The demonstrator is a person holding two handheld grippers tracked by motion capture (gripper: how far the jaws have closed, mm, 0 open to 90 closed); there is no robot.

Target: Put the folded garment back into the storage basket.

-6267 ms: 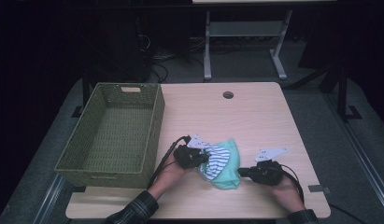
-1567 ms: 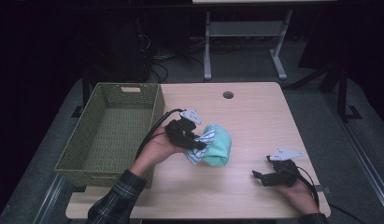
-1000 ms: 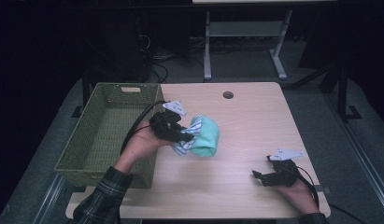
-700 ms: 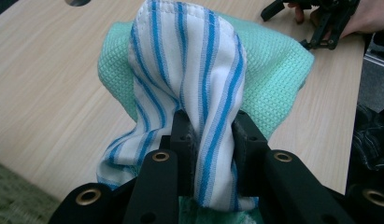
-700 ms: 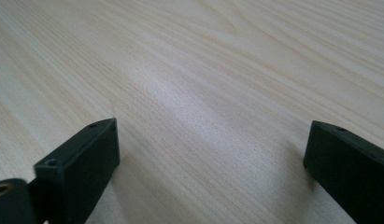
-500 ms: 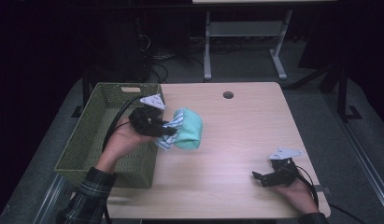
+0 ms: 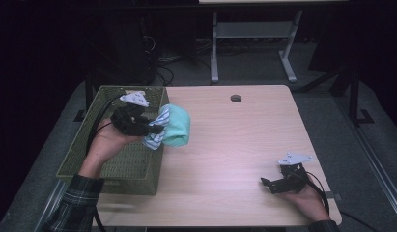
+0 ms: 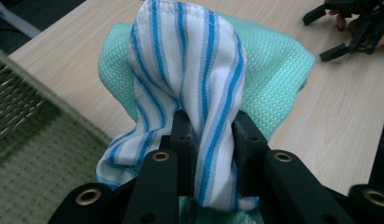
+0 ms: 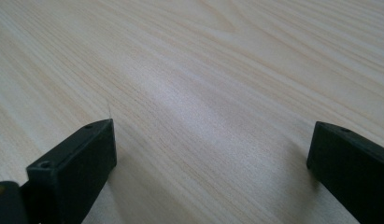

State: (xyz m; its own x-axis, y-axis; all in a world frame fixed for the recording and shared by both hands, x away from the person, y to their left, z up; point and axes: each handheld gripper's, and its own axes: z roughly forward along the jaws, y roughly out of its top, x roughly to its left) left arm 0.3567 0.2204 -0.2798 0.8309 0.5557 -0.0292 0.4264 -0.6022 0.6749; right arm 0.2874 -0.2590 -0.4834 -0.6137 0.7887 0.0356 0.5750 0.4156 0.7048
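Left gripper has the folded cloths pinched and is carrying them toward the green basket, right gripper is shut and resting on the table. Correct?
Not quite. The right gripper is open: the right gripper view shows its jaws wide apart over bare table. The rest holds: the left gripper pinches the folded cloths near the green basket rim, as the high view shows.

My left gripper (image 7: 155,129) carries the cloths (image 7: 172,126) at the basket's (image 7: 111,166) right wall, which stands between them and the basket floor; I see nothing lying inside the basket, so it's free room once past the rim. The table (image 7: 234,145) between basket and my right gripper (image 7: 268,183) is bare wood, an open lane across the middle. A small round hole (image 7: 235,98) sits near the far edge, flush, no hindrance. My right gripper rests low near the front right corner, its jaws spread wide over bare tabletop, well apart from the cloths.
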